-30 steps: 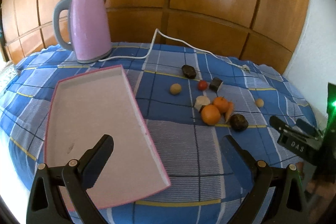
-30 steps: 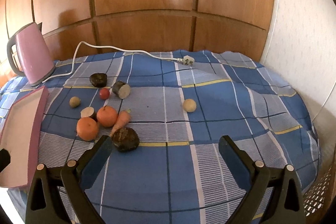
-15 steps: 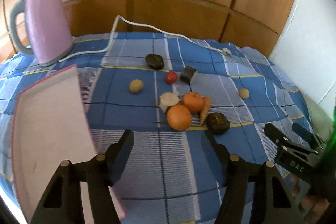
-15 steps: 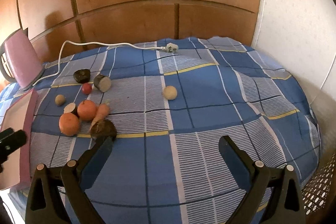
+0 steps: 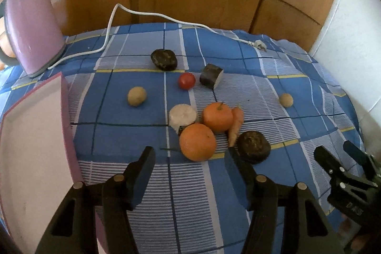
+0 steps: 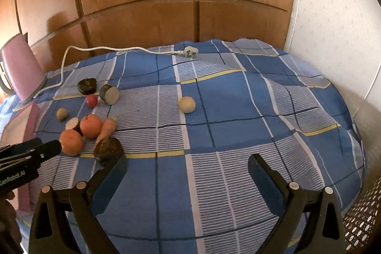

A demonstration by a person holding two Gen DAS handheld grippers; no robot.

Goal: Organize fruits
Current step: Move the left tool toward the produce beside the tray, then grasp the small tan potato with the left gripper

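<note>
The left gripper [image 5: 189,154] is lining up on the nearest orange [image 5: 197,142], lower middle of frame, fingers closing but nothing pinched yet. The right gripper [image 6: 187,164] is hanging spread and empty. Next it probably needs a lower reach, then the pink tray [image 5: 31,135] at left.

Both wrist views look steeply down along their jaws, sharing the fruit cluster [image 5: 209,125] [image 6: 88,132]; the left is nearer.

Left gripper [image 5: 189,155] above checked cloth [image 5: 250,101], jaws closing, nothing between pads. Nearest orange [image 5: 197,142] just ahead of the tips, touching second orange [image 5: 218,117]. Carrot [image 5: 235,125] leans on second orange. Pink tray [image 5: 31,142] at cloth's left edge. Kettle [image 5: 32,25] at far left corner.
</note>
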